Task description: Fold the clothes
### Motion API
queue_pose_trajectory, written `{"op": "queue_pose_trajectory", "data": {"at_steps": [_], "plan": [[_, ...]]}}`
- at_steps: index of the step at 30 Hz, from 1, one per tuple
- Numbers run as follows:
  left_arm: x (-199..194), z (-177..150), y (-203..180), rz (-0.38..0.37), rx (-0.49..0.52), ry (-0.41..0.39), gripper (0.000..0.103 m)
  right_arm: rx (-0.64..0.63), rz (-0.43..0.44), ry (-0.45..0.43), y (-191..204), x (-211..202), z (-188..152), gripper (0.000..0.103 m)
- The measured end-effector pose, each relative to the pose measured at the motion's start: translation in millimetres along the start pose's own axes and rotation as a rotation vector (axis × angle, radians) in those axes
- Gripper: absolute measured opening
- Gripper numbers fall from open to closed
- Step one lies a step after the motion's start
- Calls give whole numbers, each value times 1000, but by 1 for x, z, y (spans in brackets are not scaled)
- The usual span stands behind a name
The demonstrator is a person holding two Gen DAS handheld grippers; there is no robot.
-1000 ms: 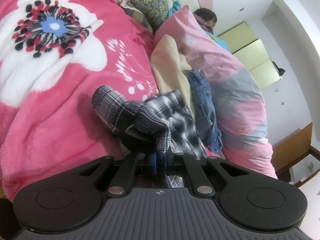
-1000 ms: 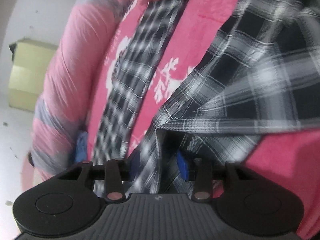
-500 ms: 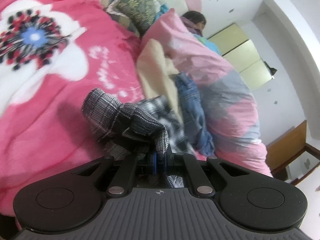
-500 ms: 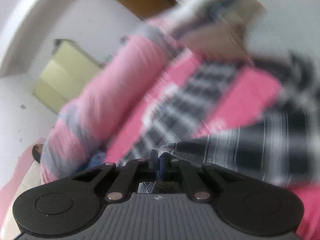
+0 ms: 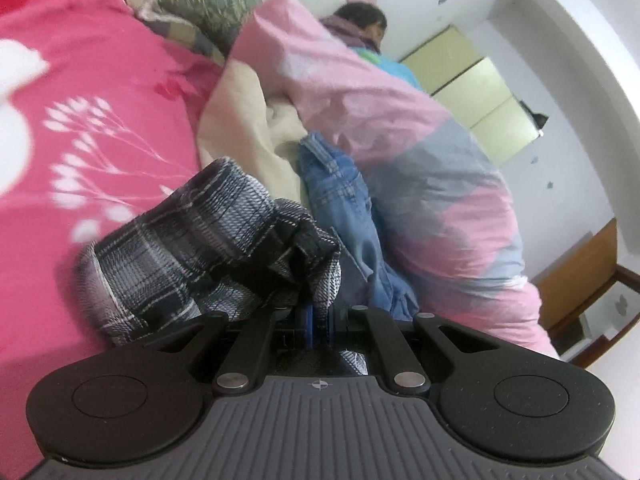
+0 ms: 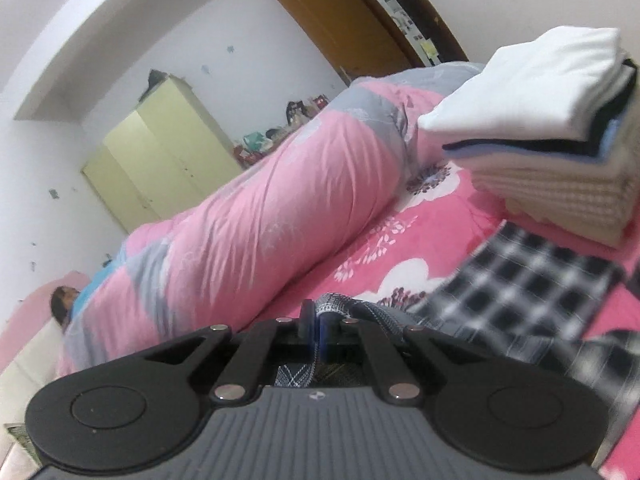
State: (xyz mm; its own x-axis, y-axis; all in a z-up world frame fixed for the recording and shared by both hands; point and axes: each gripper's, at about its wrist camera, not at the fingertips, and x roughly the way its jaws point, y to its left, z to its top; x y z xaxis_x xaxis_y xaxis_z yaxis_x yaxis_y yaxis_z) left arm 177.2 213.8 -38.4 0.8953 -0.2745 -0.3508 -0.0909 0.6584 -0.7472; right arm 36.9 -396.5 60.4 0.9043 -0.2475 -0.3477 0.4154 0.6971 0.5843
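1. Covering most of both views, a pink blanket point(image 5: 80, 92) with white flowers is spread under everything else.
2. A pink and grey quilt point(image 6: 248, 216) is rolled along the blanket's far edge; a person's head point(image 5: 364, 20) is seen at one end of it.
3. A yellow wardrobe point(image 6: 160, 152) is set against the wall behind the quilt.
4. A stack point(image 6: 548, 132) of folded clothes, white on top, is piled on the blanket beyond the shirt.
5. A plaid shirt point(image 6: 528, 292) is laid partly on the blanket in the right wrist view, one edge raised off it.
6. Jeans point(image 5: 344, 216) and a beige cloth point(image 5: 248, 128) are bunched against the quilt.
7. A bunched fold of the shirt point(image 5: 208, 248) is pinched by the left gripper point(image 5: 319, 316), its jaws closed on the cloth.
8. Another edge of the shirt is clamped in the right gripper point(image 6: 314, 326), jaws likewise pressed together on fabric.
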Motion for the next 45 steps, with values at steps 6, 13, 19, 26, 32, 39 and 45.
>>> {"op": "queue_pose_trajectory", "data": {"at_steps": [6, 13, 19, 26, 32, 39, 45], "plan": [[51, -6, 6, 50, -8, 63, 5, 9, -62, 71, -11, 75, -6, 1], [70, -18, 23, 8, -8, 80, 22, 62, -128, 251, -46, 155, -33, 4], [56, -18, 16, -61, -16, 94, 63, 135, -179, 437, -68, 162, -52, 39], [19, -24, -11, -58, 23, 98, 82, 20, -106, 369, -48, 43, -43, 53], [-27, -36, -46, -110, 146, 149, 82, -165, -32, 277, -11, -69, -45, 60], [-87, -56, -104, -212, 363, 176, 82, -322, 63, 158, 19, -144, -48, 60], [-131, -60, -148, -296, 444, 152, 82, -396, 158, 69, 42, -190, -47, 61]]}}
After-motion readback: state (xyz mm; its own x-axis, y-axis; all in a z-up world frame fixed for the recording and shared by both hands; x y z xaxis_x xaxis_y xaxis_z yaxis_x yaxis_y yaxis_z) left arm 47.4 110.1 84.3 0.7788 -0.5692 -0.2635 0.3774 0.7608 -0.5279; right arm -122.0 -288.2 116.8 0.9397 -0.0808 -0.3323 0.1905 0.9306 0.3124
